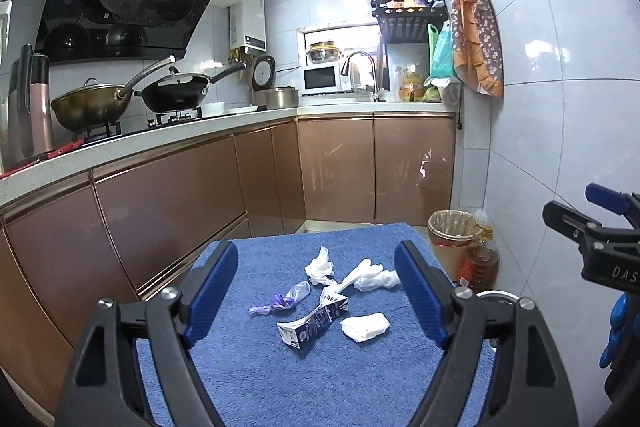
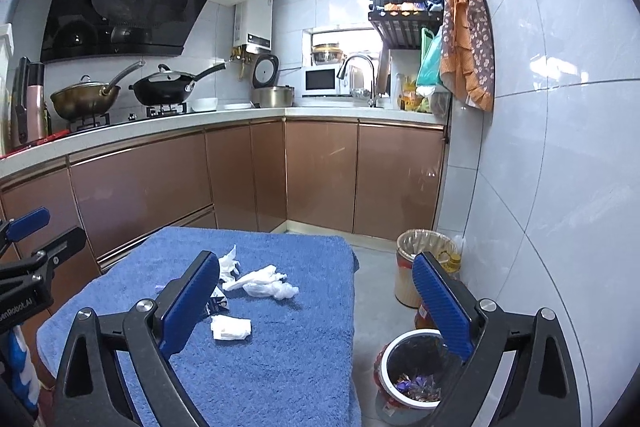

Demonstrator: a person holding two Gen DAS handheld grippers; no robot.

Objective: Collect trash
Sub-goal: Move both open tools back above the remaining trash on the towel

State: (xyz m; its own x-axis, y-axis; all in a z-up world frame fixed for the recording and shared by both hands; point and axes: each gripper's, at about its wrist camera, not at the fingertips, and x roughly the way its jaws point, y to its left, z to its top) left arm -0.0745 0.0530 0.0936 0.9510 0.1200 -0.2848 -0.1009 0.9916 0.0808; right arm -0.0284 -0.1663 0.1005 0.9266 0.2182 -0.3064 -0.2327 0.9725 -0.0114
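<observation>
Closest to the lens in the left wrist view, the left gripper (image 1: 316, 285) reaches forward with its 2 blue-padded jaws spread wide apart; nothing sits between the pads and they touch nothing. Beyond and below them lies a blue towel (image 1: 260, 367) covering a table, with the trash scattered on it: a flattened dark-and-white carton (image 1: 312, 325) in the middle, a folded white tissue (image 1: 365, 326) just beside it to the right, a purple and clear plastic wrapper (image 1: 282, 301) to its left, a crumpled white tissue (image 1: 320, 267) further back, and a long twisted white tissue (image 1: 370, 275) beside that one.

In the right wrist view, the right gripper (image 2: 316, 301) also has its 2 blue jaws standing wide apart, empty and touching nothing. Its left pad hides part of the carton; its right pad hangs over the floor beside the table.

On the floor at the right of the table stands a white-rimmed bin (image 2: 414, 373) with a dark liner, holding some purple and shiny wrappers. Farther back, near the tiled wall, stands a taller bin with a pale liner (image 2: 418, 259), and an amber oil bottle (image 1: 482, 263) sits just beside it.

Behind the table runs a kitchen counter with brown cabinet doors (image 1: 168, 203), 2 woks on a hob, a microwave and a sink tap.
</observation>
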